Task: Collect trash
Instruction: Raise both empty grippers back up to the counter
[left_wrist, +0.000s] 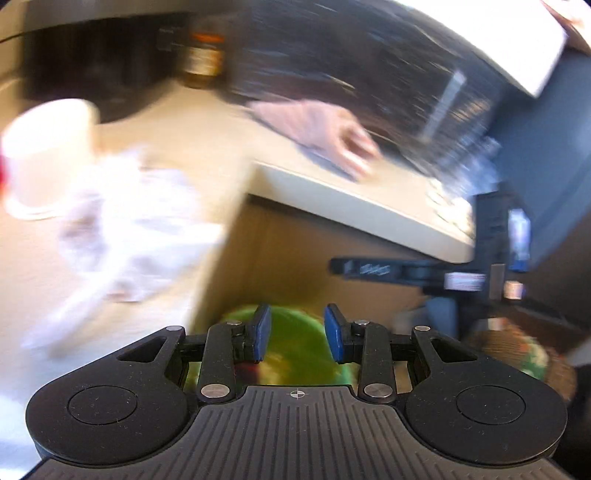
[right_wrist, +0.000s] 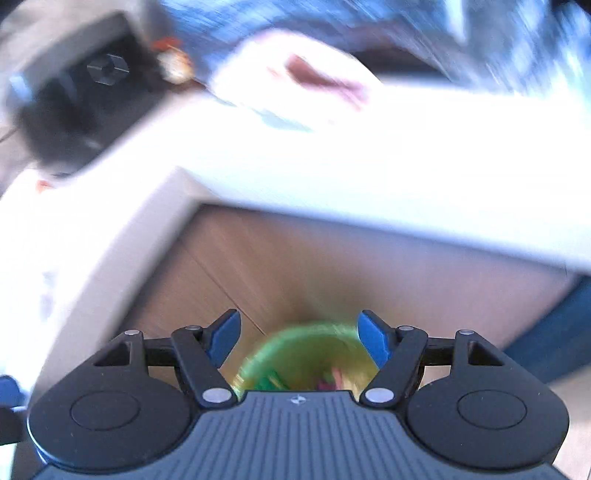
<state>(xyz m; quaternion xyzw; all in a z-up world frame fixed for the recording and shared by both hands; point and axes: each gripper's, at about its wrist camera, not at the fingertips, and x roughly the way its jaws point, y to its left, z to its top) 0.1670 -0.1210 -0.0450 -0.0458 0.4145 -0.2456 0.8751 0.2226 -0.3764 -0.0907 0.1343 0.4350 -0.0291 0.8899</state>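
Everything is motion-blurred. In the left wrist view my left gripper (left_wrist: 297, 332) is open, with nothing between its blue pads. Past them, down on the floor, stands a green bin (left_wrist: 295, 350). A crumpled white paper (left_wrist: 129, 221) lies on the beige table (left_wrist: 207, 122) at the left, beside a white cup (left_wrist: 48, 155). In the right wrist view my right gripper (right_wrist: 299, 339) is open wide and holds nothing. It hangs above the same green bin (right_wrist: 306, 362), which has colourful scraps inside. A pinkish-white thing (right_wrist: 295, 81) lies on the table top.
The table's white edge (right_wrist: 369, 192) crosses above the wooden floor (right_wrist: 332, 266). An amber bottle with an orange cap (left_wrist: 203, 59) and a dark box (right_wrist: 74, 96) stand at the back. A black apparatus (left_wrist: 487, 258) and a patterned basket (left_wrist: 517, 354) are at the right.
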